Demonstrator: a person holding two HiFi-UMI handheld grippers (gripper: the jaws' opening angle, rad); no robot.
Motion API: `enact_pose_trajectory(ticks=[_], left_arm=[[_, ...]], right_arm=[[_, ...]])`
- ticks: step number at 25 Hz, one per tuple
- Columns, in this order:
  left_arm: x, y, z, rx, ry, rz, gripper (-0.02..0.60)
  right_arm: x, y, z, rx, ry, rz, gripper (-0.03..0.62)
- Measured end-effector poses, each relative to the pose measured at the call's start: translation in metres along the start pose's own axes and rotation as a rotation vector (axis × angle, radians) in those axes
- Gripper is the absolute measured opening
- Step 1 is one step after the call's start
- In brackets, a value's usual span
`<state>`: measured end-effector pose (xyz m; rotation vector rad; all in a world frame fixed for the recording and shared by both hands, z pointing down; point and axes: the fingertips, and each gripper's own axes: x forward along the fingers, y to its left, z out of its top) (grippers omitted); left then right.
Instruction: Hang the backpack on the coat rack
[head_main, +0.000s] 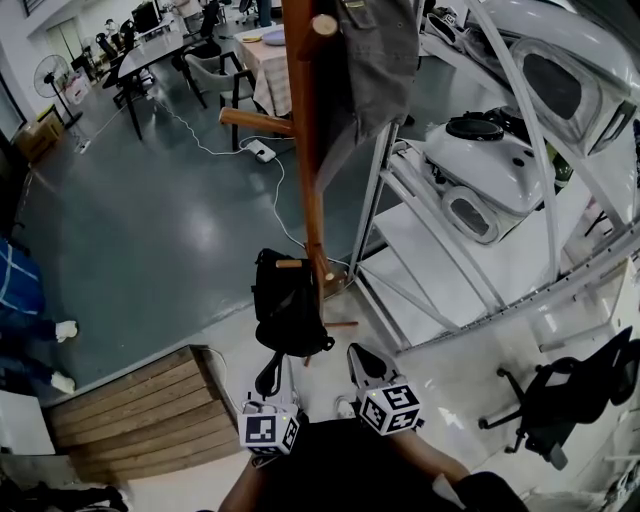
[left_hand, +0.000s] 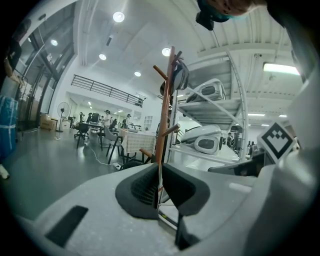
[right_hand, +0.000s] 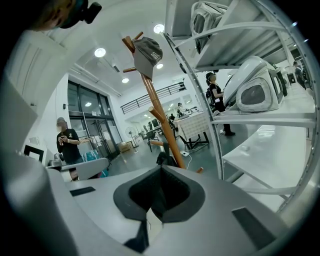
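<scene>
The backpack (head_main: 288, 305) hung on the rack's (head_main: 305, 150) low peg, with the left gripper (head_main: 268, 378) and right gripper (head_main: 365, 362) both closed, empty.

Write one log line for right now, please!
backpack: hanging low on coat rack | left tongs: shut, empty | right tongs: shut, empty | step: looks done

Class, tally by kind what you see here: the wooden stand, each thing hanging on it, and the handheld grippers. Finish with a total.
Coat rack: 1
Backpack: 1
Grey cap: 1
Grippers: 2 (left gripper, right gripper)
Total: 5
</scene>
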<state>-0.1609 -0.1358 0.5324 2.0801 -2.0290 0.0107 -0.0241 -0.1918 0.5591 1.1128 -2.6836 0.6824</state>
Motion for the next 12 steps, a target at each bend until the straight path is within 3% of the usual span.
enact_pose_trajectory(ticks=[12], left_arm=[[0.0001,0.0052,-0.0043,-0.014,0.011,-0.002,0.035]], right_arm=[[0.0037,0.0032,-0.0040,0.005,0.011,-0.006,0.012]])
